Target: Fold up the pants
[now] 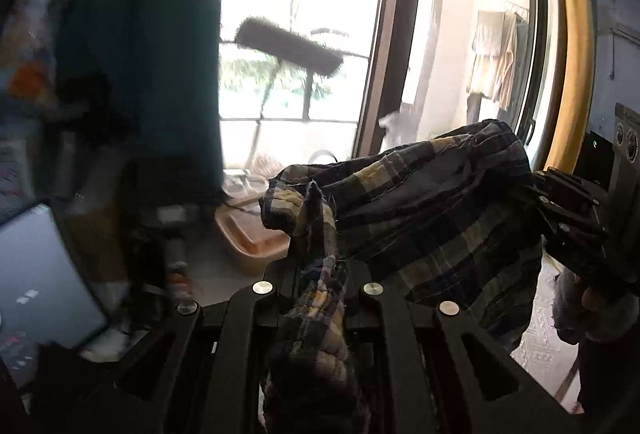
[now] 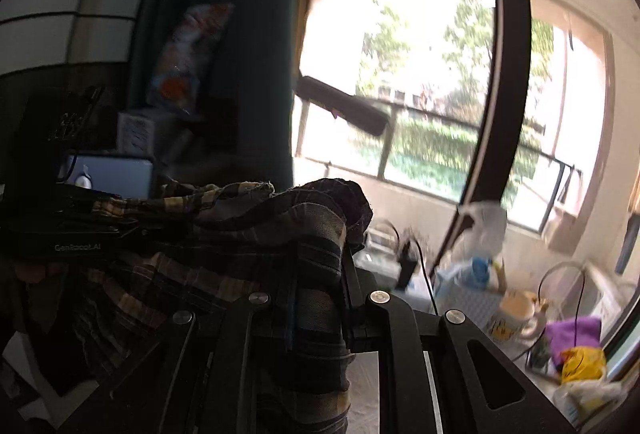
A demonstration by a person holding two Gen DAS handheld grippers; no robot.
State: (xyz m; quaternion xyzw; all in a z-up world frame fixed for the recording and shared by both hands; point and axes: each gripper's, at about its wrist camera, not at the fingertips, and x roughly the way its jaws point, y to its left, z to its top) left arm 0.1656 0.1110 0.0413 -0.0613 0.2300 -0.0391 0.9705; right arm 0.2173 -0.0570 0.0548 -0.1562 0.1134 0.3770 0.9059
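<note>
Both tongs hold the plaid pants (image 1: 440,201) aloft before the window (image 1: 296,33), stretched between left tongs (image 1: 316,286) and right tongs (image 2: 320,294). Seemingly the lift-and-spread step; next, lower flat for folding.

I'm gripping the plaid pants (image 2: 248,234) bunched between the right gripper (image 2: 316,298) fingers | cloth is stretching left to the left gripper (image 2: 80,234), also clamping it | a mug (image 2: 516,314) is sitting lower right near a purple cloth (image 2: 576,334)
</note>
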